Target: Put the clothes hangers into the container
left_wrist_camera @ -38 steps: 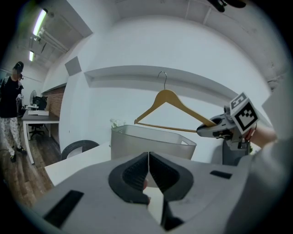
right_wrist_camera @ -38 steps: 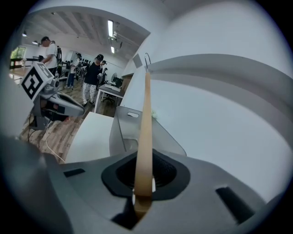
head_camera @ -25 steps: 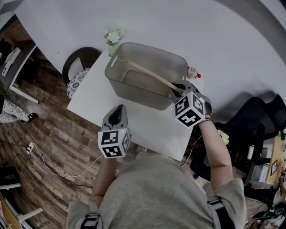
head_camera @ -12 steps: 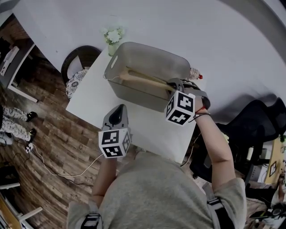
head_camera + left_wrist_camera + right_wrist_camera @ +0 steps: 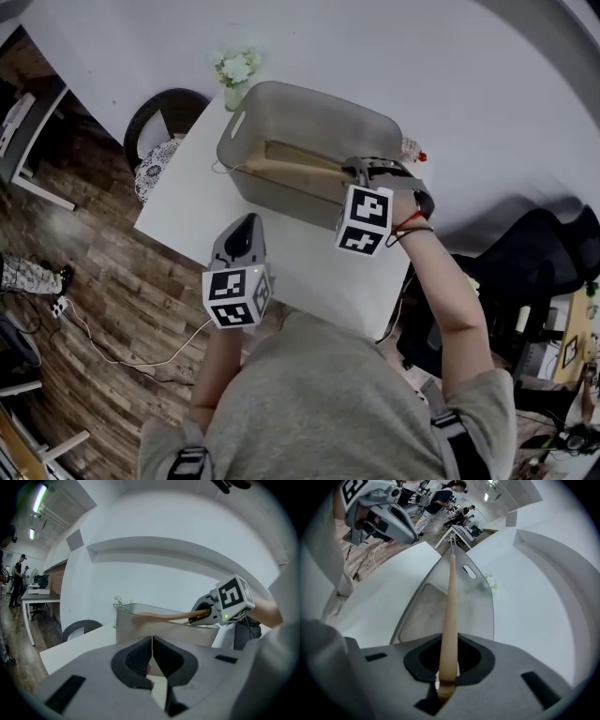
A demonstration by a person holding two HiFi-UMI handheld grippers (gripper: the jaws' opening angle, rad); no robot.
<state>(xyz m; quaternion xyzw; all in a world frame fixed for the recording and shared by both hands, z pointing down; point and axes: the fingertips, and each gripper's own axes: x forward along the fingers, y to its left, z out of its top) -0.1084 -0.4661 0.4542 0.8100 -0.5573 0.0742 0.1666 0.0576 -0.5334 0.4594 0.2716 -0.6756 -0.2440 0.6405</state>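
Okay, noticeably lower with the right gripper (image 5: 354,171) than a second ago, rolled over too, and shifted left along the container (image 5: 309,105). Keeps the fingers pinched on one tip of the wooden hanger (image 5: 291,167), barely apart, just the wood's thickness between them. Used to slant that hanger up across the container from corner to corner. Now lays it nearly level inside, along the near wall, with the wire hook right at the left end by the handle cutout.

Hardly any change for the left gripper (image 5: 246,225): fingers pressed together on nothing, hovering over the near part of the white desk (image 5: 187,211), well apart from the container.

Around the desk: a small vase of flowers (image 5: 234,73) just behind the container's left corner, a little red-capped bottle (image 5: 412,150) at the right end, a round black chair (image 5: 159,127) off to the left, and a black office chair (image 5: 539,267) on the right. Nothing between hanger and container floor, as far as can be told.
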